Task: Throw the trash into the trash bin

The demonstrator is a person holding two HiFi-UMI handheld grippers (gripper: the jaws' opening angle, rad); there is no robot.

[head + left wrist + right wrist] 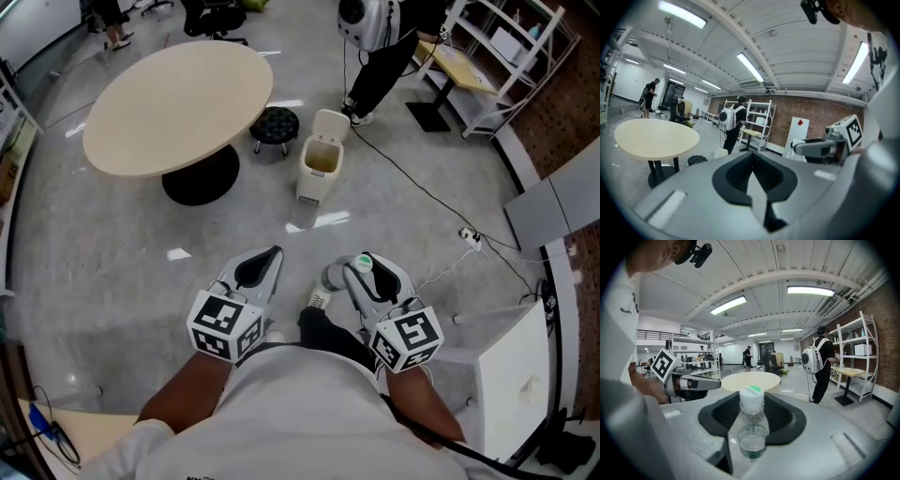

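Note:
The white trash bin (pixel 320 165) stands on the floor ahead with its lid up, next to the round table; its lid (pixel 721 153) also shows in the left gripper view. My right gripper (pixel 362 266) is shut on a clear plastic bottle (pixel 751 427) with a white cap marked green (pixel 365 263), cap pointing forward. My left gripper (pixel 266 257) is held beside it, jaws together along a seam (pixel 754 187) with nothing between them. Both grippers are held level in front of the person's body, well short of the bin.
A beige round table (pixel 178 94) and a black stool (pixel 275 124) stand left of the bin. A person with a white backpack (pixel 373 26) stands behind it near shelving (pixel 506 47). A black cable (pixel 422 192) crosses the floor; a white cabinet (pixel 511 375) is at the right.

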